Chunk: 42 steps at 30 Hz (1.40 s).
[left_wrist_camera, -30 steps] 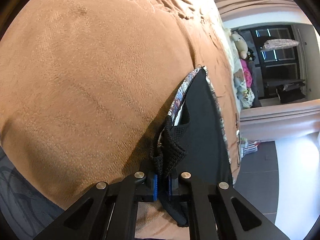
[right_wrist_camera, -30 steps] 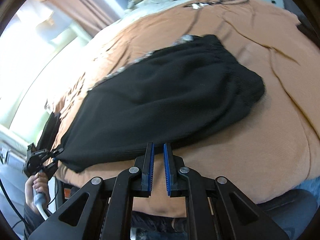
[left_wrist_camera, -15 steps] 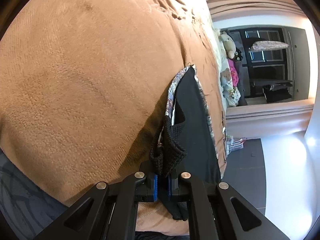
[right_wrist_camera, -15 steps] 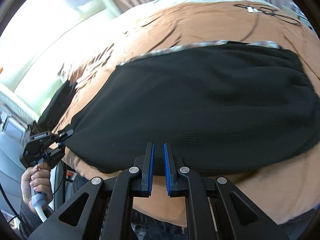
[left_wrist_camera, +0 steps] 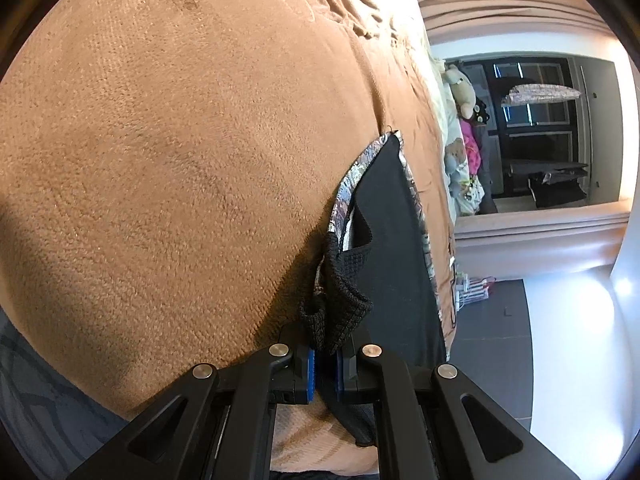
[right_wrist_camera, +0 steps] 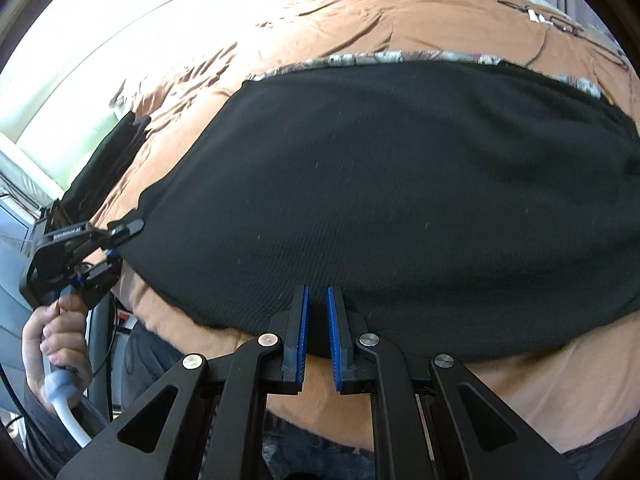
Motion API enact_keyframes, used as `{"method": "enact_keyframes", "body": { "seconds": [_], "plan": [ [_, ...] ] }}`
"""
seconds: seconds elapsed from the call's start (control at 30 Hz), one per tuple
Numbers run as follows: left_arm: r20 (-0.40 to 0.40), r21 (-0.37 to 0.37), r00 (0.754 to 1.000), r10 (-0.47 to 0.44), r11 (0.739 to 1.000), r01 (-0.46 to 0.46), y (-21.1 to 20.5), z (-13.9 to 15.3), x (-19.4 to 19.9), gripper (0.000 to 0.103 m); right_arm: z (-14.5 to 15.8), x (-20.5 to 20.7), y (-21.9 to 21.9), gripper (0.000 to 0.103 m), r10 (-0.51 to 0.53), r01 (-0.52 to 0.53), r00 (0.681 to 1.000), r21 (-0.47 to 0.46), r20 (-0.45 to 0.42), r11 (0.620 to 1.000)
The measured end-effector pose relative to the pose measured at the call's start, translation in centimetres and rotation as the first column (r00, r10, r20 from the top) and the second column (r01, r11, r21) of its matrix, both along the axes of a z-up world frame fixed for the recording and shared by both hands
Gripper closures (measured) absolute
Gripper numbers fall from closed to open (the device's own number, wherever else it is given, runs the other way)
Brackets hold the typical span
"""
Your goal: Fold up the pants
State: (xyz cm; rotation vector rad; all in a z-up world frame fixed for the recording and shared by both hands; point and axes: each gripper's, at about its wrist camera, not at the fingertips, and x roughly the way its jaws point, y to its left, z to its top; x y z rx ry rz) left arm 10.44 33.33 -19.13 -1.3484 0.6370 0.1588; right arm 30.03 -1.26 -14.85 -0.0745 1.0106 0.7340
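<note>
Bed blanket [left_wrist_camera: 180, 160] under pants [right_wrist_camera: 380, 184]. Left tool [left_wrist_camera: 325, 364] pinching hem corner; right tool [right_wrist_camera: 316, 320] slightly parted, empty, at near edge. I'd grab there before lifting.

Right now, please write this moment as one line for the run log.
step: fold pants | left gripper: shut on pants corner | right gripper: open, at near edge | pants: flat on brown blanket

One pair of black pants [right_wrist_camera: 400, 200], one brown blanket [left_wrist_camera: 180, 140], two grippers [right_wrist_camera: 317, 320] [left_wrist_camera: 325, 364], one hand [right_wrist_camera: 56, 340].
</note>
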Motion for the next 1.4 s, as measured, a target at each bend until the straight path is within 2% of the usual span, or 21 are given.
{"method": "enact_keyframes", "body": {
  "seconds": [0.27, 0.77, 1.1, 1.4],
  "plan": [
    [-0.016, -0.022, 1.0, 0.022, 1.0, -0.022, 0.0, -0.3, -0.2, 0.096, -0.2, 2.1, 2.1, 0.096, -0.043, 0.043, 0.999, -0.037, 0.0, 0.998],
    [-0.051, -0.034, 0.997, 0.055, 0.998, -0.057, 0.0, -0.4, -0.2, 0.096, -0.6, 10.0, 4.7, 0.096, -0.139, 0.137, 0.99, -0.076, -0.026, 0.988],
    [-0.07, -0.072, 0.993, 0.093, 0.993, -0.098, -0.1, -0.6, -0.6, 0.096, -0.4, 14.7, 6.2, 0.096, -0.147, 0.143, 0.988, -0.064, -0.054, 0.988],
    [-0.08, -0.068, 0.992, 0.098, 0.992, -0.104, 0.0, -0.6, -0.7, 0.096, -0.5, 18.0, 7.3, 0.096, -0.167, 0.162, 0.984, -0.064, -0.068, 0.985]
  ]
}}
